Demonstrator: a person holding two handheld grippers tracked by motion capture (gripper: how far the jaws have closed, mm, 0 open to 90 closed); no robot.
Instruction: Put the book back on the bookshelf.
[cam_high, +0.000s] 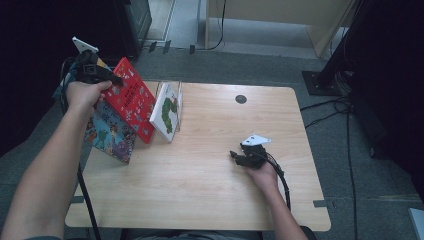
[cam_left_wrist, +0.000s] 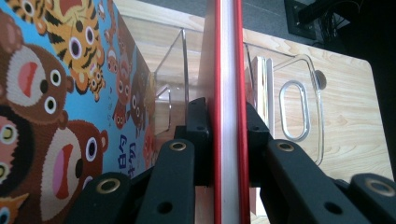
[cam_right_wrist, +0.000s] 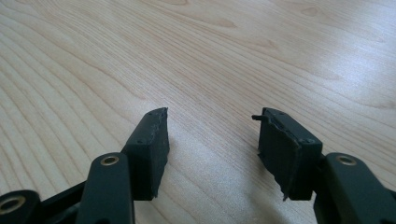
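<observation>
Red book (cam_high: 131, 97) at frame's upper left: your left gripper (cam_high: 102, 75) clamps its edge; clear rack (cam_high: 172, 107) sits just right. Right gripper (cam_high: 245, 157) open, empty, mid-frame.

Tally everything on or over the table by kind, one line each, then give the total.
Books: 3 — red book, blue animal book, white caterpillar book
Clear book stand: 1
Grippers: 2 — left gripper, shut on the red book; right gripper, jaws open
Total: 6
</observation>
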